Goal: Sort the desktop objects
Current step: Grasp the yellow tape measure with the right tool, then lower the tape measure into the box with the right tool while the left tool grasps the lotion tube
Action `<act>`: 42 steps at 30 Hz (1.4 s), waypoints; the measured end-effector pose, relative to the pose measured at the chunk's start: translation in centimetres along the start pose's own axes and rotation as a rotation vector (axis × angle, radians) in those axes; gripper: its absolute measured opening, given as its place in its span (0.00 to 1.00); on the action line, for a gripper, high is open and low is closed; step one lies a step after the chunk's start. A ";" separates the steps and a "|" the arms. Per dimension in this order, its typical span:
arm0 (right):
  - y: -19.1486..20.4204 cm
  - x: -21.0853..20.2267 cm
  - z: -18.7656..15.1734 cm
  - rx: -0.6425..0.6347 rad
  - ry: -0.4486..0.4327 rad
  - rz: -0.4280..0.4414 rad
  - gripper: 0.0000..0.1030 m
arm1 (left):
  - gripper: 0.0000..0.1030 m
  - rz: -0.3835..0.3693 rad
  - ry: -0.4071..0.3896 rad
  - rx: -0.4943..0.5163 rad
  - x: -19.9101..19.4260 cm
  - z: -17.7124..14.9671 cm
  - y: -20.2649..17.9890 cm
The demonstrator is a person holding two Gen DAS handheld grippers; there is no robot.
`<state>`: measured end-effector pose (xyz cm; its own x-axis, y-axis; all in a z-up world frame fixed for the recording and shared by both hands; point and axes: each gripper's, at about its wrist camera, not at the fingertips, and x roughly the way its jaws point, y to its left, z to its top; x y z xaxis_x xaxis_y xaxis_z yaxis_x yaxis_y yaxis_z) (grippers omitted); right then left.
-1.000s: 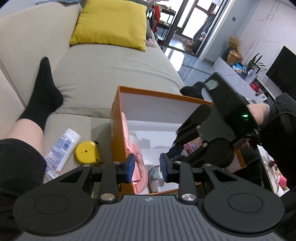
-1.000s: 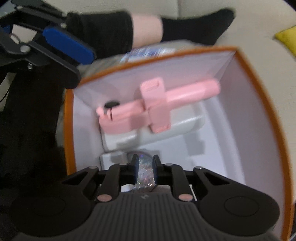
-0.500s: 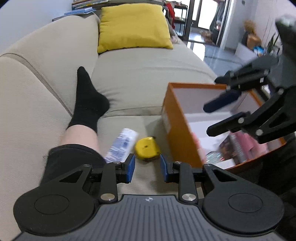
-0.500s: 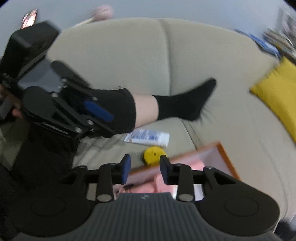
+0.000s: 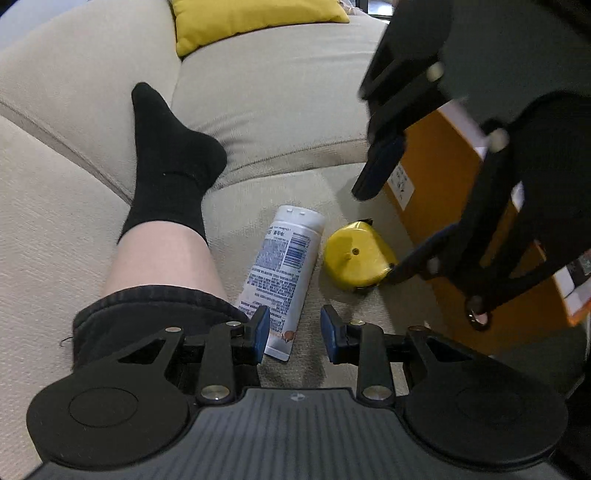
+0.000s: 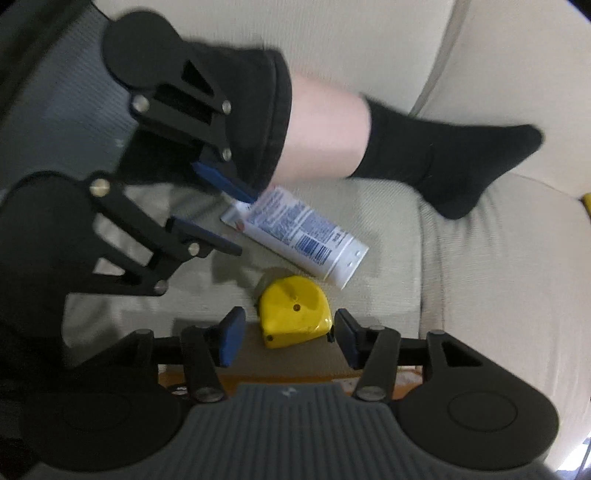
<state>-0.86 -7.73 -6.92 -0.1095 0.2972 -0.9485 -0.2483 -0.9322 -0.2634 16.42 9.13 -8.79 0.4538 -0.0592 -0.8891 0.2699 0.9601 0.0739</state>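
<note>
Currently both grippers are over the beige sofa seat (image 5: 280, 92), pointing steeply down.

Left gripper (image 5: 293, 332): jaws apart and opening. The crimped end of the white tube (image 5: 284, 266) sits between the blue pads, lower centre of the left wrist view; pads not pressing on it. The tube lies flat, cap end toward the top of the frame, just beside the person's leg (image 5: 159, 251) in a black sock.

Right gripper (image 6: 288, 338): jaws wide and opening, nothing clamped. The yellow tape measure (image 6: 293, 314) lies between the fingertips in the right wrist view, lower centre; a clear gap on the left pad side, contact on the right side can't be told. It lies just beside the tube's cap end.

Orange box (image 5: 454, 206) stands at the right of the left wrist view, next to the tape measure, partly hidden by the right gripper. Yellow cushion (image 5: 251, 18) at top centre.
</note>
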 end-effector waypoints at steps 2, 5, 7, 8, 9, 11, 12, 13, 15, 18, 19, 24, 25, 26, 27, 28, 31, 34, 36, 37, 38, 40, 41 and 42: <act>0.0 1.0 0.2 -0.010 0.038 0.013 0.54 | 0.36 -0.025 0.008 -0.021 0.3 -0.1 0.4; 0.0 1.8 0.4 -0.023 0.081 0.034 0.54 | 0.44 -0.044 0.013 -0.065 0.6 -0.2 1.0; 0.0 2.2 0.5 -0.026 0.107 0.038 0.54 | 0.44 -0.046 0.011 -0.069 0.5 -0.2 1.0; 0.0 2.4 0.5 -0.029 0.112 0.037 0.56 | 0.45 -0.047 0.011 -0.067 0.5 -0.2 1.0; 0.0 2.5 0.5 -0.031 0.115 0.041 0.57 | 0.45 -0.048 0.014 -0.068 0.6 -0.2 1.0; -0.1 2.7 0.5 -0.023 0.119 0.051 0.57 | 0.45 -0.048 0.021 -0.078 0.8 -0.1 1.0; -0.1 2.9 0.4 -0.016 0.128 0.052 0.56 | 0.45 -0.048 0.022 -0.082 0.9 -0.1 1.1; -0.1 3.2 0.4 -0.014 0.140 0.052 0.56 | 0.45 -0.048 0.022 -0.085 0.9 0.0 1.1; -0.1 3.1 0.5 -0.005 0.145 0.053 0.56 | 0.45 -0.047 0.023 -0.088 1.1 0.1 1.2; 0.1 2.9 0.3 -0.007 0.142 0.050 0.55 | 0.45 -0.030 0.031 -0.079 1.4 0.3 0.9; 0.1 2.7 0.2 0.001 0.136 0.047 0.55 | 0.45 -0.020 0.034 -0.072 1.6 0.3 0.7; 0.6 0.5 -1.2 0.028 0.071 0.010 0.55 | 0.46 0.049 0.070 0.021 2.4 0.2 -1.1; 0.6 -0.2 -1.4 0.033 0.052 0.010 0.55 | 0.47 0.064 0.080 0.040 2.7 0.2 -1.5; 0.6 -1.3 -1.7 0.045 0.024 0.012 0.55 | 0.47 0.079 0.085 0.056 2.9 0.2 -1.9; 0.6 -2.7 -2.0 0.059 -0.011 0.013 0.55 | 0.48 0.092 0.089 0.069 3.0 0.2 -2.3; 0.7 -3.8 -2.1 0.061 -0.035 0.011 0.55 | 0.48 0.099 0.092 0.076 3.1 0.3 -2.4; 1.0 -7.4 -2.8 0.068 -0.112 -0.025 0.55 | 0.36 0.100 0.087 0.064 3.0 0.2 -2.1; 1.3 -10.1 -3.8 0.091 -0.161 -0.061 0.55 | 0.23 0.118 0.076 0.031 2.5 -0.2 -1.4; 1.4 -11.5 -4.7 0.116 -0.189 -0.079 0.55 | 0.19 0.113 0.061 0.010 2.0 -0.3 -1.2; 1.0 -11.6 -4.9 0.126 -0.203 -0.088 0.55 | 0.17 0.118 0.048 0.004 1.6 -0.4 -1.2; 1.2 -12.5 -5.7 0.144 -0.222 -0.098 0.55 | 0.16 0.127 0.034 -0.001 1.1 -0.5 -1.2; 1.3 -13.6 -7.0 0.165 -0.249 -0.111 0.55 | 0.13 0.139 0.011 -0.015 0.1 -0.8 -1.1; 1.5 -14.3 -7.9 0.179 -0.264 -0.119 0.55 | 0.12 0.136 0.000 -0.023 -0.4 -0.9 -1.0; 1.7 -14.6 -8.6 0.183 -0.270 -0.122 0.55 | 0.11 0.134 -0.014 -0.031 -0.9 -0.9 -1.0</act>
<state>8.64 -15.45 5.00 -0.3131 0.4706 -0.8249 -0.4407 -0.8414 -0.3127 14.98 8.50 -8.45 0.4958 0.0666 -0.8659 0.1801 0.9675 0.1775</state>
